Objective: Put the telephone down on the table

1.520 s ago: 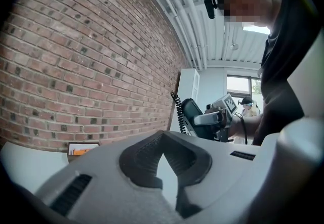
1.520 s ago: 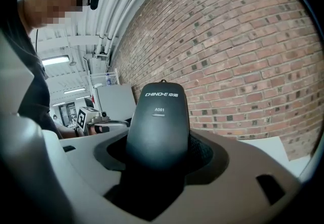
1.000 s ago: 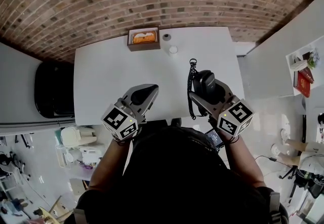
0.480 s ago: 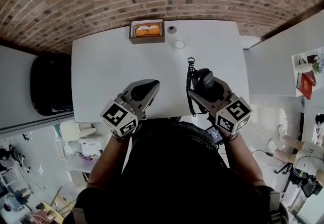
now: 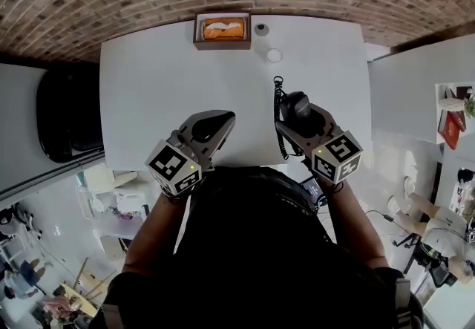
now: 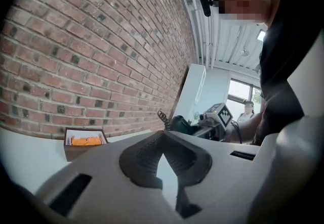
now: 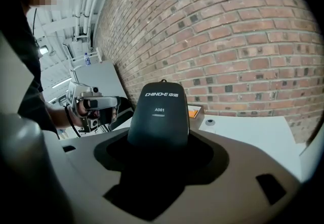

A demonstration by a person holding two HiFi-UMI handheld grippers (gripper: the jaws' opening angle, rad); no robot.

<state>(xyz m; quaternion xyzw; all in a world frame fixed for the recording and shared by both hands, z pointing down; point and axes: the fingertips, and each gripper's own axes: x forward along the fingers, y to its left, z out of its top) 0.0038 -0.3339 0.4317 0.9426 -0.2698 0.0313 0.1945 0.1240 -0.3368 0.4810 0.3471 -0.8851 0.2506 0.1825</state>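
telephone (image 7: 158,114) | black handset, coiled cord | gripped in right tongs (image 5: 298,116) | over white table (image 5: 156,90), near front edge

The white bench (image 5: 163,97) carries an open brown box (image 5: 223,29) at its far edge, a small dark cap (image 5: 260,29) just beside it, a white disc (image 5: 274,56) near.

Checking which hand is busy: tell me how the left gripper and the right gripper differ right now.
The left gripper is shut on nothing; the right gripper is shut on the black telephone. A coiled cord hangs beside the right gripper, none by the left gripper. Both are over the near edge of the white table.
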